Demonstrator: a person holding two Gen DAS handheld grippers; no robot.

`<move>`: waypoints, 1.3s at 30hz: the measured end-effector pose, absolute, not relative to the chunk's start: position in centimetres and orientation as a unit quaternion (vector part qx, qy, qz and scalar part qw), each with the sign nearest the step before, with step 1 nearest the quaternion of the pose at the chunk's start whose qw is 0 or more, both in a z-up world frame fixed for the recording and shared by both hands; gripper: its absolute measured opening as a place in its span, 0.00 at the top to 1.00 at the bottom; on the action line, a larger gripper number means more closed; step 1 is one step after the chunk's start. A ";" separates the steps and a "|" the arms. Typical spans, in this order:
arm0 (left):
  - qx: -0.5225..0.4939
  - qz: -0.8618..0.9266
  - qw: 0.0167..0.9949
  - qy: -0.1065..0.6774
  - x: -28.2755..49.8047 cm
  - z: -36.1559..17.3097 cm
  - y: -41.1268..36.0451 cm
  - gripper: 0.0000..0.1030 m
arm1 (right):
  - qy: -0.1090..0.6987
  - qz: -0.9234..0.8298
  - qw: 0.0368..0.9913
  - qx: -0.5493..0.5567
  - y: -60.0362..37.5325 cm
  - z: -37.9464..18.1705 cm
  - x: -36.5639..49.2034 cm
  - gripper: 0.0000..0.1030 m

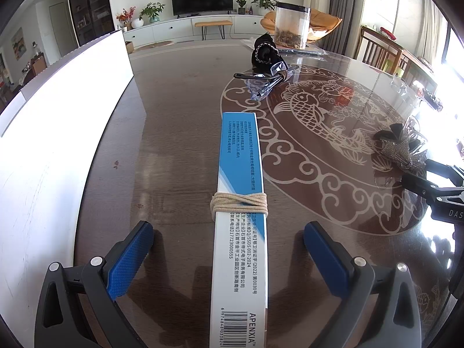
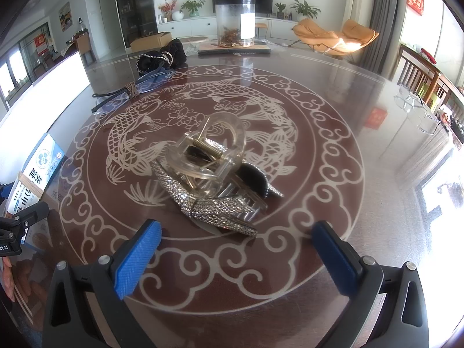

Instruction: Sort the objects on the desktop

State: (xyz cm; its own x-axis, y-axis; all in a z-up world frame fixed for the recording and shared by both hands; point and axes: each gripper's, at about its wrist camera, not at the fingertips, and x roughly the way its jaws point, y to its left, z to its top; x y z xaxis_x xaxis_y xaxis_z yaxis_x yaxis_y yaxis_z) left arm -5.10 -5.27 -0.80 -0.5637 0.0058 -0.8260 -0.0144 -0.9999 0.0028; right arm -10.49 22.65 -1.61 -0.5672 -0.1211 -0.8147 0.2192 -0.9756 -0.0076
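Blue ribbed pads line both sets of jaws, and both stand spread wide with nothing clamped. The left gripper (image 1: 229,249) straddles a long white-and-blue box (image 1: 240,203) that stands on its narrow edge on the worktop (image 1: 179,150); the box runs forward between the pads with clear gaps on either side, so neither pad touches it. A beige cord (image 1: 239,203) is wound several times around the box at about its middle. To the left of the box stands a white board (image 1: 58,145), upright along the worktop's edge.

The right gripper (image 2: 236,249) hovers released just short of a hair claw clip (image 2: 208,174), which lies on the carp pattern at the worktop's centre: clear plastic with a metal spring, a strip of rhinestones and a black part on its far side. The clip sits ahead of the pads, not between them.

Farther off, folded glasses (image 2: 136,90) lie with beige cord wrapped around them, and just beyond them rests a black scrunchie (image 2: 162,56). At the far edge a clear jar (image 2: 235,21) with brownish contents at the bottom stands on a flat packet (image 2: 235,49). A second pair of clear glasses (image 2: 411,101) lies well apart at the right edge.
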 end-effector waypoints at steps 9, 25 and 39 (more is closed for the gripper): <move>-0.466 0.885 0.007 0.005 -4.9 -0.8 -5.2 0.00 | 0.054 -0.884 0.096 0.455 22.7 -1.6 -10.5 0.00; -0.466 0.885 0.007 0.005 -5.0 -0.8 -5.2 0.00 | 0.054 -0.883 0.096 0.455 22.7 -1.6 -10.5 0.00; -0.466 0.885 0.007 0.005 -5.1 -0.8 -5.2 0.00 | 0.054 -0.883 0.096 0.455 22.7 -1.6 -10.4 0.00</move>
